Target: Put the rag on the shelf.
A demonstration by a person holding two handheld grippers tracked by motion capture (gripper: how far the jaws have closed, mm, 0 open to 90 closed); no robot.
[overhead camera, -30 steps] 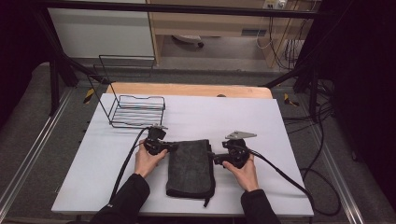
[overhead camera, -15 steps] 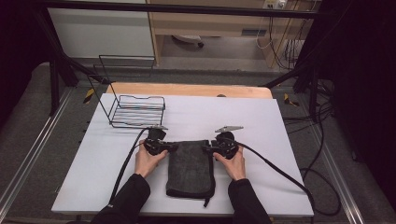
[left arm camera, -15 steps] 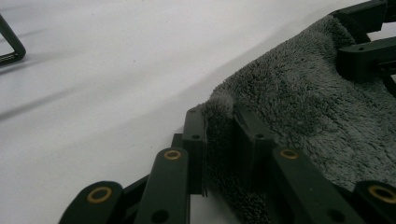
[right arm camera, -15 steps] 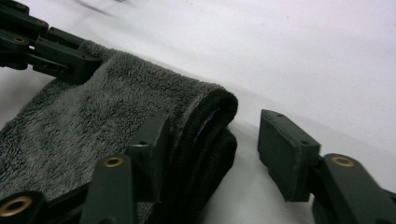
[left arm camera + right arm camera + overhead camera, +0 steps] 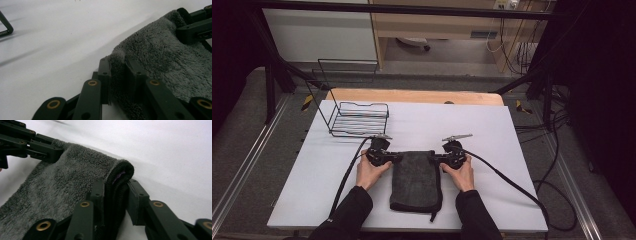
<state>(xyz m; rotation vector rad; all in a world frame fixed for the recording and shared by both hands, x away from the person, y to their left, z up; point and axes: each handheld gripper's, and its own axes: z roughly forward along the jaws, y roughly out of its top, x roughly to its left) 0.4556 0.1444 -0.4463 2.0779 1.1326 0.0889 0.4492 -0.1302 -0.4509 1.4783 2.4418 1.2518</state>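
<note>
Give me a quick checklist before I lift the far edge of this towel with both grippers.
1. Left gripper clamped on the towel corner: ok, pile pinched between the jaws.
2. Right gripper clamped on the other far corner: ok, its jaws have just been closing and now squeeze the hemmed edge.
3. All folded layers caught on each side: cannot tell.
4. Wire basket clear of the towel: ok, it stands apart toward the table's far left.
5. Cables off the towel: ok.

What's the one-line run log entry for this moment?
left gripper: shut on towel far-left corner | right gripper: jaws just closed, shut on towel far-right corner | towel: folded, flat on table | basket: far left, untouched
</note>
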